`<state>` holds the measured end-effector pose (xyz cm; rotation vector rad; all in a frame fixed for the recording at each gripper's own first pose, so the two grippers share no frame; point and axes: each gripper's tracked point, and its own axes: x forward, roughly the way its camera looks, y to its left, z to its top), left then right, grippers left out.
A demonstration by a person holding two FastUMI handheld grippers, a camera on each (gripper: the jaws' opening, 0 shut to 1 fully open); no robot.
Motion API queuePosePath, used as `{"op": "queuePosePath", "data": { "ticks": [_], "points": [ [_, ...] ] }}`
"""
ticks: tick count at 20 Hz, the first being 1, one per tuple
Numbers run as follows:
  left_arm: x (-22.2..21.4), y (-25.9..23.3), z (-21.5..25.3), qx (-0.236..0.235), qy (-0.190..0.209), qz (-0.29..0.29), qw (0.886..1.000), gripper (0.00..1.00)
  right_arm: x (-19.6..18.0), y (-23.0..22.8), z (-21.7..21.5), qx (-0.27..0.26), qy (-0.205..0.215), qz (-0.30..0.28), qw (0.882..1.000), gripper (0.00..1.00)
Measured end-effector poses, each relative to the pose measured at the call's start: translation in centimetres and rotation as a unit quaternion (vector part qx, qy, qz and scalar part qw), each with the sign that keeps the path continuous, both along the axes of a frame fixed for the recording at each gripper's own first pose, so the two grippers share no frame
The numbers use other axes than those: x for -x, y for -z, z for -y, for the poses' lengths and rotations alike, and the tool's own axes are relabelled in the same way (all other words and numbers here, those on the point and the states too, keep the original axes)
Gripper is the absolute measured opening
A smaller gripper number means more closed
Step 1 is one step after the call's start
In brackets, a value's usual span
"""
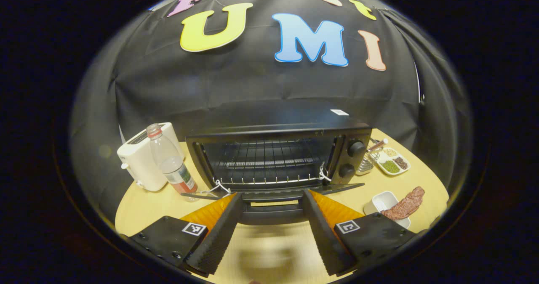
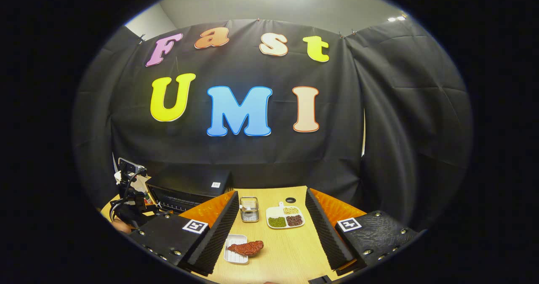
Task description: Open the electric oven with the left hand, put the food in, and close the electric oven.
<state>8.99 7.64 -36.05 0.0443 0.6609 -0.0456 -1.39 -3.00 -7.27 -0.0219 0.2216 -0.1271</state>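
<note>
The black electric oven [image 1: 273,157] stands open, its wire rack bare. Its door [image 1: 337,187] lies folded down toward me, and the handle [image 1: 271,214] runs across between my left gripper's fingers. My left gripper [image 1: 271,196] is open, its fingers spread wide at the door's front edge. The food, a reddish-brown steak [image 1: 404,206], lies across a small white dish [image 1: 381,200] to the oven's right. In the right gripper view the steak [image 2: 246,247] and its dish [image 2: 233,256] sit low between the fingers of my right gripper [image 2: 271,195], which hangs open above the table. The oven [image 2: 189,191] is at the left there.
A white toaster [image 1: 143,162] and a plastic bottle [image 1: 172,166] stand left of the oven. A wire basket [image 1: 366,162] and a partitioned plate of beans [image 1: 393,162] sit behind the dish, right of the oven. The wooden table [image 1: 139,204] ends at the black cloth wall.
</note>
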Motion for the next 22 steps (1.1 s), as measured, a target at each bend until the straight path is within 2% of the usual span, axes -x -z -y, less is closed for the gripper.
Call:
{"op": "queuePosePath", "data": {
  "ticks": [3, 5, 9, 10, 13, 17, 21, 22],
  "points": [
    [2.0, 1.7, 0.2, -0.01, 0.011, -0.018, 1.0, 0.99, 0.5, 0.1, 0.2, 0.002, 0.001, -0.002, 1.0, 0.96],
    [3.5, 3.3, 0.3, -0.007, 0.014, -0.039, 0.999, 0.96, 0.7, 0.2, 0.2, 0.004, 0.0, -0.005, 1.0, 0.96],
    [5.1, 5.0, -1.1, -0.004, -0.011, -0.06, 0.998, 0.94, 0.9, 0.4, 0.3, 0.012, -0.004, -0.008, 1.0, 0.96],
    [4.7, 4.4, -1.2, -0.002, -0.015, -0.053, 0.998, 0.99, 0.9, 0.4, 0.4, 0.014, -0.006, -0.008, 1.0, 0.96],
    [4.3, 1.0, -2.0, -0.003, -0.02, -0.019, 1.0, 0.96, 0.6, 1.1, 0.3, 0.013, -0.012, -0.015, 1.0, 0.96],
    [2.8, -6.9, -1.5, 0.015, -0.036, 0.055, 0.998, 0.99, -0.3, 3.6, 0.3, -0.002, -0.033, -0.037, 0.999, 0.96],
    [2.2, -16.6, -0.4, 0.027, -0.049, 0.14, 0.989, 0.96, -1.4, 8.6, 0.2, -0.056, -0.069, -0.098, 0.991, 0.96],
    [2.3, -19.1, -0.1, 0.029, -0.048, 0.16, 0.985, 0.98, -1.6, 10.2, 0.4, -0.08, -0.074, -0.117, 0.987, 0.92]
  ]
}}
